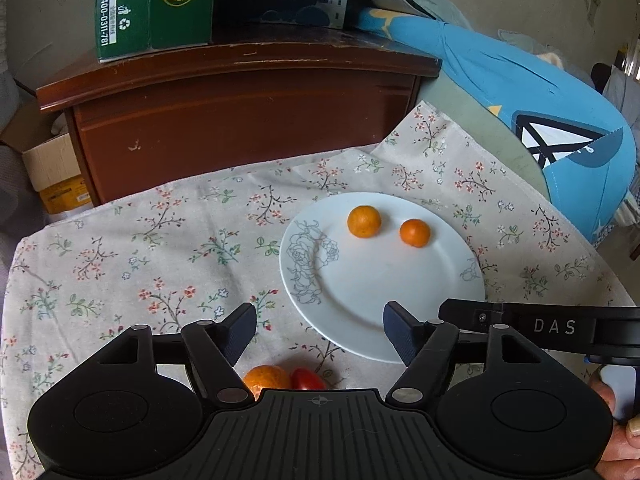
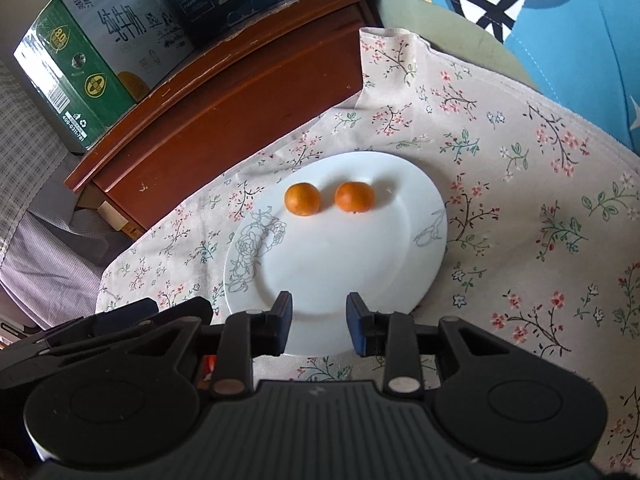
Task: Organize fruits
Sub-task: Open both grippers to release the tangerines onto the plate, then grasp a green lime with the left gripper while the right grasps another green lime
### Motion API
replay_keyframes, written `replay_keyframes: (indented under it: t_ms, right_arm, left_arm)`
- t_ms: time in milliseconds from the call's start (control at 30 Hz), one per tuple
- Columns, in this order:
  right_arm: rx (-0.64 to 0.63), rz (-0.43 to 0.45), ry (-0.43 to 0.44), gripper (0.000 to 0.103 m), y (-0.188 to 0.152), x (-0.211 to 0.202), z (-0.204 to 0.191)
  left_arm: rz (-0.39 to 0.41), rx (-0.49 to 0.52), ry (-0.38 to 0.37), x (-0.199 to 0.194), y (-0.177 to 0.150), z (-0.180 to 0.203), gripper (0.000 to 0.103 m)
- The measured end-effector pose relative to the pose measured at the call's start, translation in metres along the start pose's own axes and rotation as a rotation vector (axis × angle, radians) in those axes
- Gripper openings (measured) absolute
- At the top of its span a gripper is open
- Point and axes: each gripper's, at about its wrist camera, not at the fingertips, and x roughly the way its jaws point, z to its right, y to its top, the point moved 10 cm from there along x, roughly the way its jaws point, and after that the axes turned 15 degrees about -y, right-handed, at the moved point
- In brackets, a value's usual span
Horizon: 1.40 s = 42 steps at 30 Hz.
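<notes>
fruit on plate: 2 small oranges, left orange point(image 1: 364, 221) and right orange point(image 1: 415, 233), sit near each other but apart, on the far half of the white plate point(image 1: 360, 320), mid-frame in the left wrist view
fruit still off plate: a third orange point(image 1: 266, 378) and a red fruit point(image 1: 307, 379) (tomato-ish, can't tell for sure) lie touching on the floral cloth point(image 1: 160, 248), bottom center of that view, half hidden by the gripper body
left gripper point(image 1: 320, 334): fingers spread wide, nothing between them. It hangs over the plate's near-left rim, w/ the two loose fruits just below and behind the tips
right gripper point(image 2: 319, 326): fingers only a narrow gap apart, empty, over the plate's near edge at bottom center of its own view
step in hand (guess): left looks set to grab one of the loose pair next
how to do it well: pull back and tip down so the fruit sits between the pads, not under the body. Take the outer one first, since they touch and a sloppy close will nudge the other and roll it. Close gently on the widest part; the red one prob bruises easily
drop spot: near half of plate is bare, so set it there, low, so it won't roll into the other oranges
surroundings: brown wooden cabinet point(image 1: 240, 120) behind the cloth w/ a green carton point(image 1: 156, 4) on top, upper left; blue pillow point(image 1: 540, 120) at right
</notes>
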Motion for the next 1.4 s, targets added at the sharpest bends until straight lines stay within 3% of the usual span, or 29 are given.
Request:
replay_keyframes:
  t_ms: [167, 600, 867, 1400]
  right_arm:
    - [-0.021, -0.013, 0.01, 0.032, -0.006, 0.0, -0.004]
    - [-0.077, -0.067, 0.073, 0.032, -0.029, -0.002, -0.019]
    - [-0.153, -0.083, 0.122, 0.032, -0.046, -0.01, -0.036]
    - [-0.325, -0.145, 0.161, 0.032, -0.086, -0.013, -0.062]
  left_arm:
    - [-0.038, 0.02, 0.021, -0.014, -0.005, -0.01, 0.071]
    - [0.007, -0.102, 0.033, -0.041, -0.01, -0.044, 0.071]
    - [0.013, -0.126, 0.098, -0.055, -0.016, -0.072, 0.071]
    - [-0.055, -0.162, 0.163, -0.066, -0.054, -0.109, 0.07]
